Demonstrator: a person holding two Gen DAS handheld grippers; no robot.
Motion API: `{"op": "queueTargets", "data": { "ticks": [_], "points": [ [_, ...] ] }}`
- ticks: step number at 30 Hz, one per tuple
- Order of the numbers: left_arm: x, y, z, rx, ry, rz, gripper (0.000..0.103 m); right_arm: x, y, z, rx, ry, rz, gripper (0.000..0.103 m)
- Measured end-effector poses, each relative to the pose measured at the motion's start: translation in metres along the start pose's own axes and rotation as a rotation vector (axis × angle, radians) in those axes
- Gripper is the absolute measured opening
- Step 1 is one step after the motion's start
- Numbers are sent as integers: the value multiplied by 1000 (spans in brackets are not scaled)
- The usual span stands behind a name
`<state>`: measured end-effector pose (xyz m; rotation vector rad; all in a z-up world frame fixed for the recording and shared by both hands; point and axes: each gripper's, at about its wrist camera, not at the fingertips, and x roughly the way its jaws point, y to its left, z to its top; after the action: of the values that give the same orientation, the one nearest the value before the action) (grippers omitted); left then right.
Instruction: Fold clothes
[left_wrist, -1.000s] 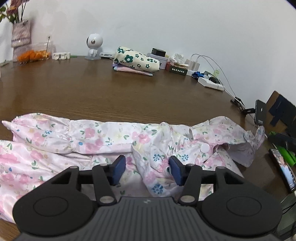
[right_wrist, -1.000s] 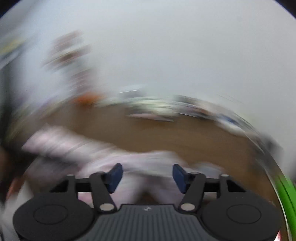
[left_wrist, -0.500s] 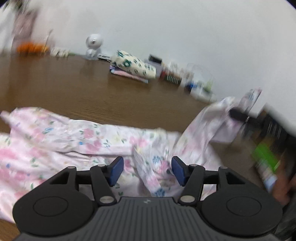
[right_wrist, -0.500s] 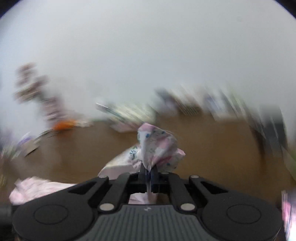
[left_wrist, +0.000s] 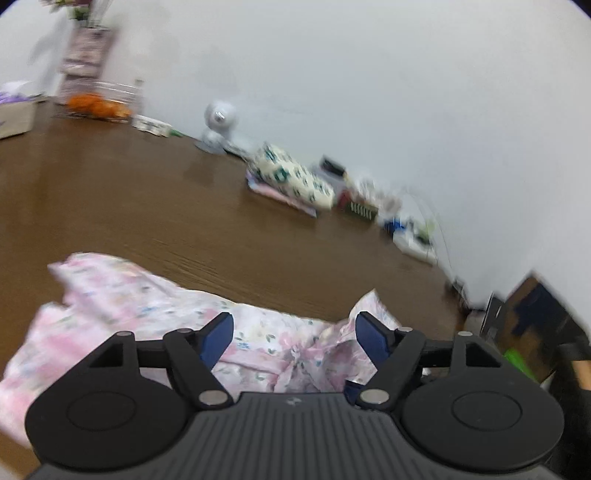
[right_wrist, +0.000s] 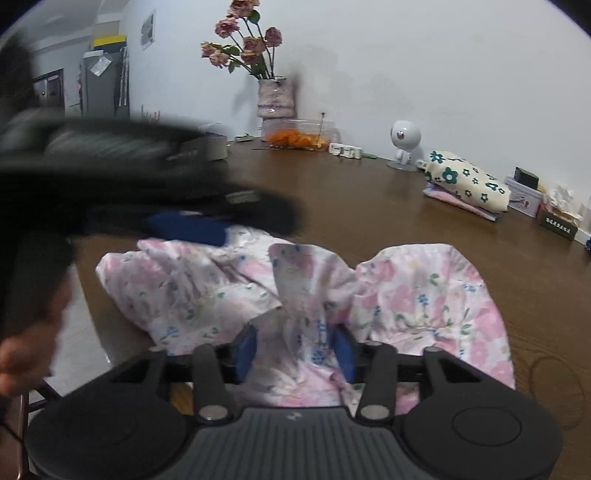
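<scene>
Both grippers I held open: left (left_wrist: 294, 336) wide above the floral garment (left_wrist: 155, 314), right (right_wrist: 295, 345) straddling a fold.

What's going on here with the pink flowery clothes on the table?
A person is folding a pink floral garment on a brown wooden table, with a two-finger gripper in each hand. The right gripper sits low over the bunched cloth, its jaws apart with a ridge of fabric standing between them. The left gripper is open above another part of the garment, gripping nothing. The garment is still crumpled. A folded green-flowered cloth lies by the wall.
</scene>
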<state>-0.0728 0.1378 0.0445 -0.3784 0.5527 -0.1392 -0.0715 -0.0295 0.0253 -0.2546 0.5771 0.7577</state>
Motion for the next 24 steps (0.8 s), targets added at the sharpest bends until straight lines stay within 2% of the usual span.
{"op": "queueTargets", "data": {
  "ticks": [4, 6, 8, 9, 12, 15, 18, 19, 20, 22, 24],
  "points": [
    [27, -1, -10, 56, 64, 75, 69, -39, -17, -11, 30, -5, -10, 62],
    [34, 2, -16, 78, 74, 100, 68, -64, -31, -17, 67, -37, 2, 63],
    [34, 5, -20, 89, 76, 104, 68, -80, -47, -12, 80, -115, -31, 63],
    [35, 6, -21, 89, 75, 104, 68, -82, -56, -4, 92, -152, -44, 63],
    [33, 6, -24, 91, 72, 113, 68, -56, -94, 21, 183, -202, -4, 58],
    [34, 3, -26, 112, 65, 134, 68, 6, -127, 36, 232, -23, 185, 58],
    [35, 0, -27, 139, 55, 159, 68, 28, -132, 26, 180, 104, 314, 58],
    [36, -1, -28, 149, 52, 167, 68, 29, -131, 21, 167, 125, 339, 46],
    [36, -2, -28, 158, 49, 175, 68, 25, -128, 15, 169, 142, 329, 24],
    [38, -4, -29, 176, 43, 191, 69, 13, -128, 8, 197, 159, 356, 21],
    [39, -7, -30, 195, 42, 201, 70, -7, -125, 2, 161, 118, 393, 23]
  ]
}}
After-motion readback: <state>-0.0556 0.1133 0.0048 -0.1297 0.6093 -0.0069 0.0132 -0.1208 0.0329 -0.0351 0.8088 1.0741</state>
